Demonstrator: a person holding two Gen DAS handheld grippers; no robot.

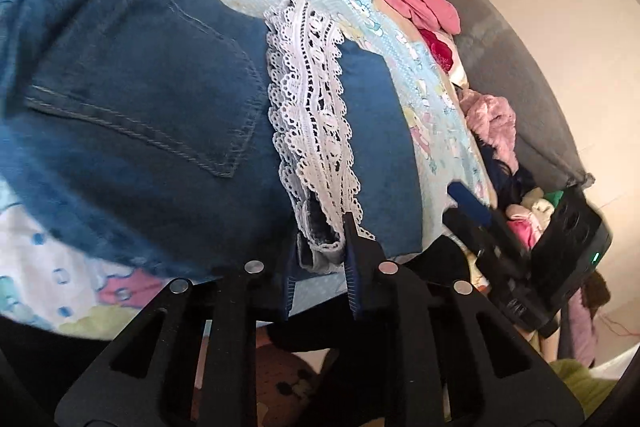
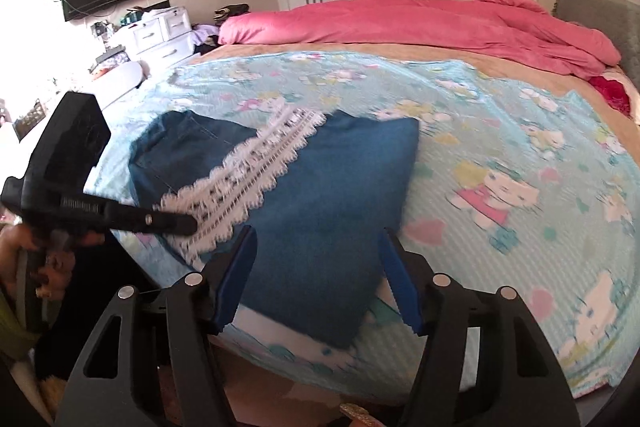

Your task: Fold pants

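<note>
My left hand-held gripper (image 1: 320, 259) is pinched on the lace-trimmed hem (image 1: 312, 131) of the denim pants (image 1: 140, 115), which lie part-folded on the cartoon-print sheet (image 2: 500, 163) of the bed. My right hand-held gripper (image 2: 316, 267) hovers with its jaws spread and empty over the fold's near edge, at 6 o'clock of the denim. I judge a fold is under way; next I must lay this hem down squarely.

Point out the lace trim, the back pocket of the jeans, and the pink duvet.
lace trim (image 1: 310, 115): left wrist view, middle of the white band across the denim.
back pocket (image 1: 160, 99): left wrist view, centre of the stitched pocket panel.
pink duvet (image 2: 420, 23): right wrist view, middle of the rumpled heap at the bed's far side.
</note>
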